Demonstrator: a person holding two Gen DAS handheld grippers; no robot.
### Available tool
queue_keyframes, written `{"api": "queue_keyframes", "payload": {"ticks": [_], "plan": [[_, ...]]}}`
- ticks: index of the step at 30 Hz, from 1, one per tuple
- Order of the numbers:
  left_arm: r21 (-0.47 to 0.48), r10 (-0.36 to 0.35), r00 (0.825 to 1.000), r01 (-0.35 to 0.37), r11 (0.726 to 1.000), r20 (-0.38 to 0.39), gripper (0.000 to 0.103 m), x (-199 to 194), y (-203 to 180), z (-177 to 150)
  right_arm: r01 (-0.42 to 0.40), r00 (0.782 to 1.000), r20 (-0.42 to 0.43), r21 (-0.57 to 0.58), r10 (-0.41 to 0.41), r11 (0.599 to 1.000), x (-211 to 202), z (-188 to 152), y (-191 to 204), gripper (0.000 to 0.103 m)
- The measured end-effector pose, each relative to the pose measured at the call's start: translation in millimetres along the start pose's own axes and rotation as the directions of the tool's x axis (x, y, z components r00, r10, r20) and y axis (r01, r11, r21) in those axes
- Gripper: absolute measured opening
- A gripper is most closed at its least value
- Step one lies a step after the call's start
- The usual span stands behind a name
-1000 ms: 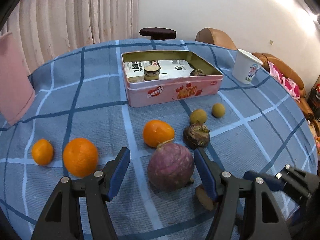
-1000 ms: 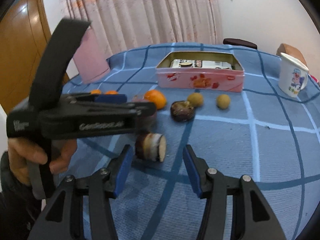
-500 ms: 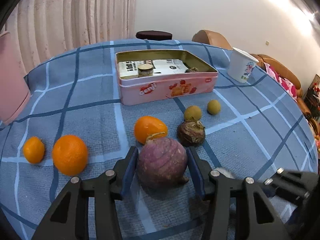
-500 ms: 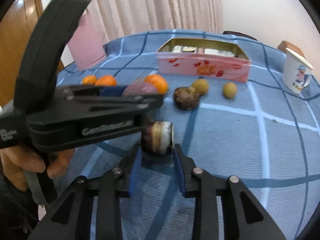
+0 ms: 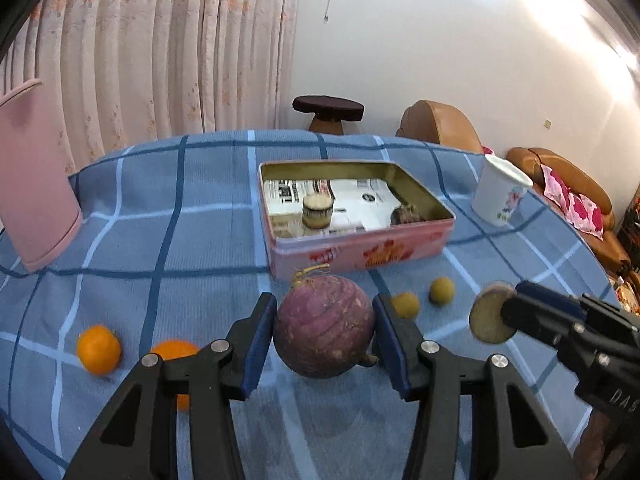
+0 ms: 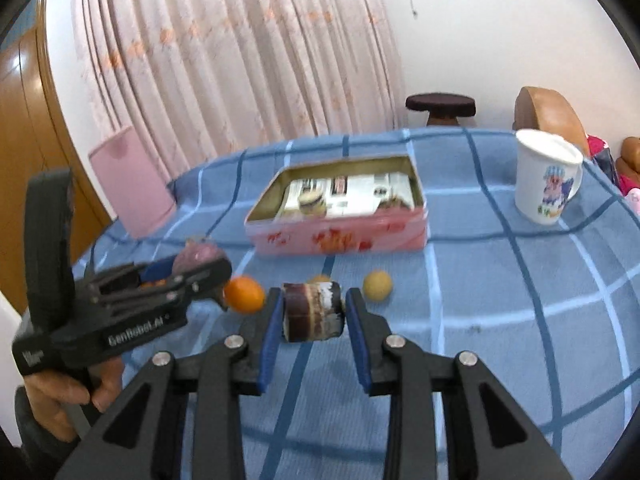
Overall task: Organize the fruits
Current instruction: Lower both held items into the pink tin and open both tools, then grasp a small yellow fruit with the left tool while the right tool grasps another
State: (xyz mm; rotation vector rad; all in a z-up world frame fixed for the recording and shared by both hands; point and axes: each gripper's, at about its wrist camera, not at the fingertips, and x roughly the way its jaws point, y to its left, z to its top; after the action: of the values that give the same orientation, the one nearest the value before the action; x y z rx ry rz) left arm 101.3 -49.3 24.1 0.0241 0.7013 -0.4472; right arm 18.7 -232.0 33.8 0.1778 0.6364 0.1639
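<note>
At lower centre of the left wrist view, the left claw (image 5: 323,336) clenches a round purple turnip-like root (image 5: 323,326) raised above the blue checked tabletop (image 5: 160,240). In the right wrist view, the right claw (image 6: 313,320) grips a short brown cut stub with pale ends (image 6: 313,312), also held aloft. Beyond, two small oranges (image 5: 98,349) lie at lower left, two yellowish round fruits (image 5: 441,290) right of centre. Farther back, mid-frame, sits the open pink rectangular tin (image 5: 360,254).

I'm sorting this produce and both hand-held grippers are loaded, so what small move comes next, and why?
Probably carry the purple root forward over the pink tin: the left hand-held gripper already grips it off the cloth, and the tin sits open just ahead.
</note>
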Motion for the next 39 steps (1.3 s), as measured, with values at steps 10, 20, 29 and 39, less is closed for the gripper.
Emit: {"api": "queue_keyframes", "payload": {"ticks": [10, 20, 29, 39], "plan": [[-0.014, 0.037, 0.997, -0.036, 0.999, 0.063, 0.052, 33, -7, 49, 0.058, 0.992, 0.109, -0.014, -0.056, 0.998, 34, 69, -7, 0.034], [-0.064, 0.091, 0.996, -0.09, 0.994, 0.001, 0.052, 91, 0, 71, 0.072, 0.997, 0.026, 0.075, -0.074, 0.995, 105, 85, -45, 0.034], [-0.054, 0.105, 0.994, -0.108, 0.993, -0.042, 0.052, 104, -4, 68, 0.02, 0.998, 0.058, 0.137, -0.028, 0.99, 102, 81, -57, 0.043], [-0.002, 0.155, 0.983, -0.155, 0.988, 0.097, 0.072, 61, -11, 56, 0.158, 0.98, 0.106, 0.106, -0.169, 0.982, 75, 71, -57, 0.048]]}}
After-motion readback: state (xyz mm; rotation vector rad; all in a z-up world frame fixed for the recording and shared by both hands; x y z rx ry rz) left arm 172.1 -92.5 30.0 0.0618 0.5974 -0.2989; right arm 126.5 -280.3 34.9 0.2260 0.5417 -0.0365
